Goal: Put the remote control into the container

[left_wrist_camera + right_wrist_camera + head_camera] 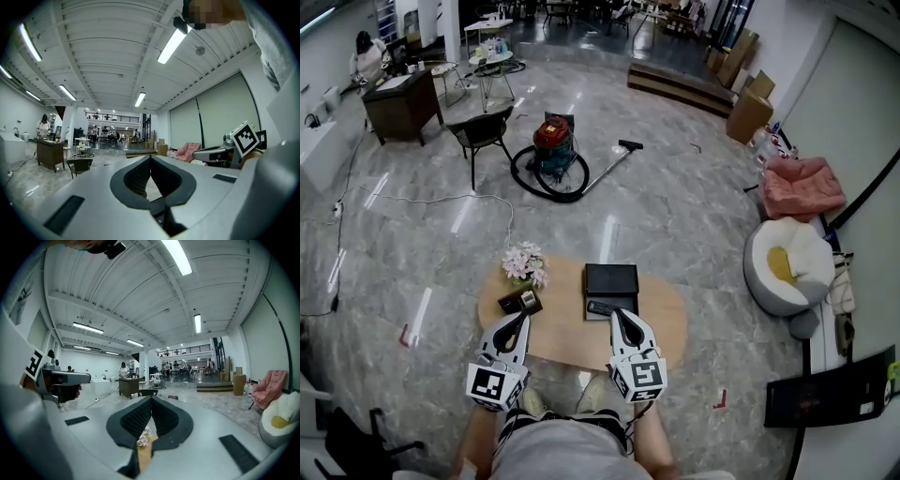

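Grey marble floor (675,216) surrounds an oval wooden counter (667,323) at lower centre of the head view. A black square container (610,279) sits on it, and the dark slim remote control (600,307) lies on the wood just below it, outside. The 2 tongs hover at the counter's lower edge: left tongs (523,319) and right tongs (617,315), each pinched together on nothing, the right tip just beside the remote. A pink-and-white flower bunch (525,264) stands at the counter's upper left.
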